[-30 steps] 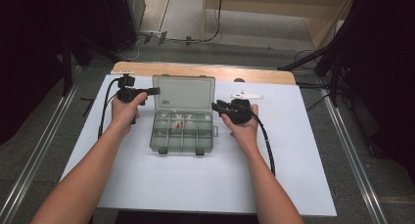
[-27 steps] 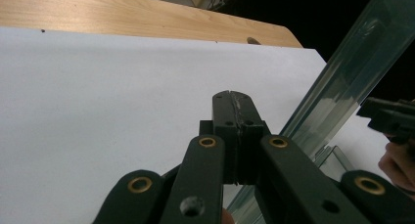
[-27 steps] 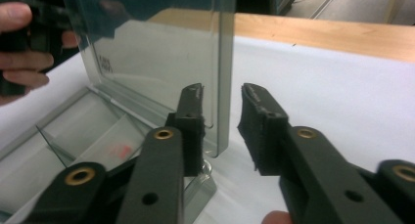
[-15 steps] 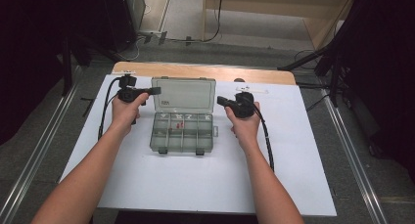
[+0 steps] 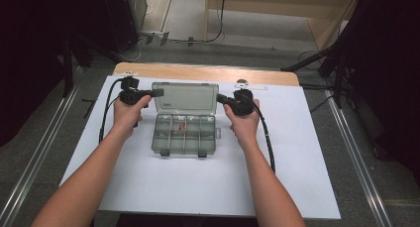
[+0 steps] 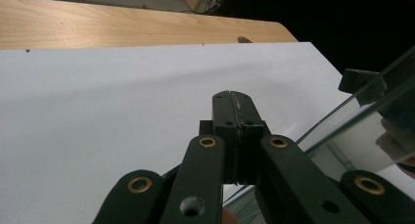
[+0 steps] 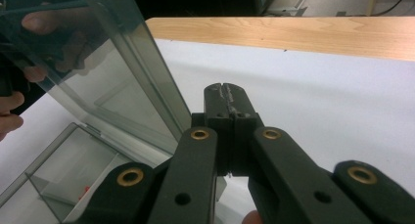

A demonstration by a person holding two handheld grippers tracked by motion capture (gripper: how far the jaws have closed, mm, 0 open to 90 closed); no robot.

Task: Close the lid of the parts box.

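Both forearms reach in from the near edge, one each side of the clear compartment box, which sits mid-tabletop on the white sheet with its lid standing open at the back. The left hand holds the left gripper level, tip pointing inward at the lid's upper left corner. The right hand mirrors it, and the right gripper is aimed at the lid's right edge.

In the left gripper view the jaws are pressed flat together with nothing between them, the lid's glassy edge off to one side. In the right gripper view it's the same: jaws fully closed and empty, having just finished closing, right beside the tilted lid.

Whether either tip actually touches the lid is hard to call from above; perhaps just apart. Small reddish bits lie in the compartments, too small to identify. The left hand shows blurred through the lid.
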